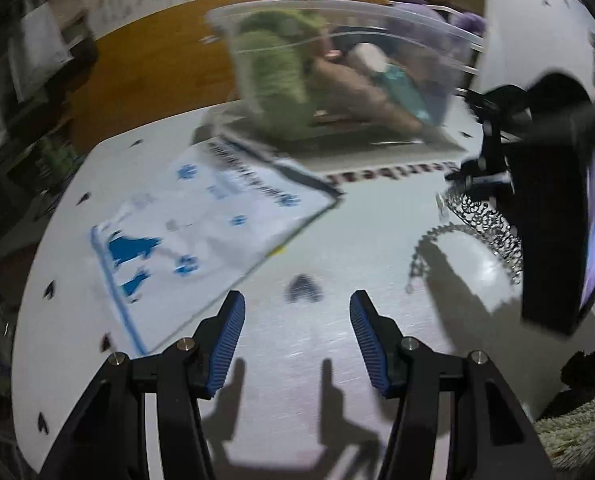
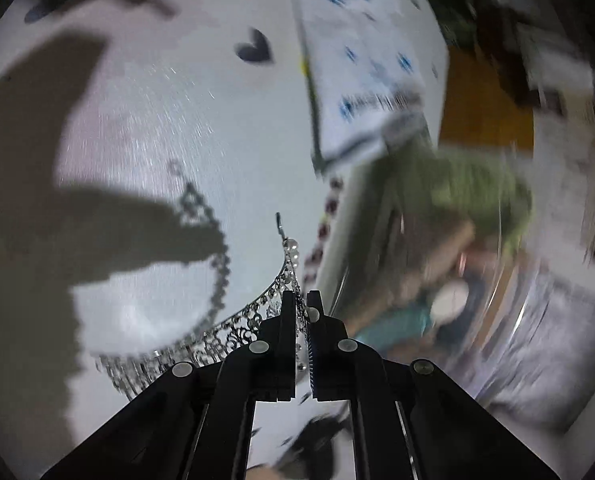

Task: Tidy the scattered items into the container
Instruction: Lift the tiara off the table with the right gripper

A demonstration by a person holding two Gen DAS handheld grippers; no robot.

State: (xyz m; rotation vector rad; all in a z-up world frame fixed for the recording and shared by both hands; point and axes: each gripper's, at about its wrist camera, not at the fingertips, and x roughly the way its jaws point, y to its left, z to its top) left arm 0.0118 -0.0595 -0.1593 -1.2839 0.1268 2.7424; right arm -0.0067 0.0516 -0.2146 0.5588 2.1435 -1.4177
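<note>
A silver tiara [image 2: 233, 320] is clamped in the right gripper [image 2: 300, 308], its jaws closed on the band, lifted above the desk [image 2: 145, 120] near the clear container [image 1: 337, 64] of soft toys. The left gripper [image 1: 297, 344] hovers with jaws half apart, holding nothing, beside a printed bag [image 1: 201, 216].

Container [image 1: 349, 68] behind tiara [image 1: 481, 220]

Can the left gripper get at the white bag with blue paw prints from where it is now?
Probably yes. The left gripper hangs open and empty over bare table, and the paw-print bag lies flat just ahead with nothing between. The right gripper, shut on the tiara, stays off to the side.
</note>
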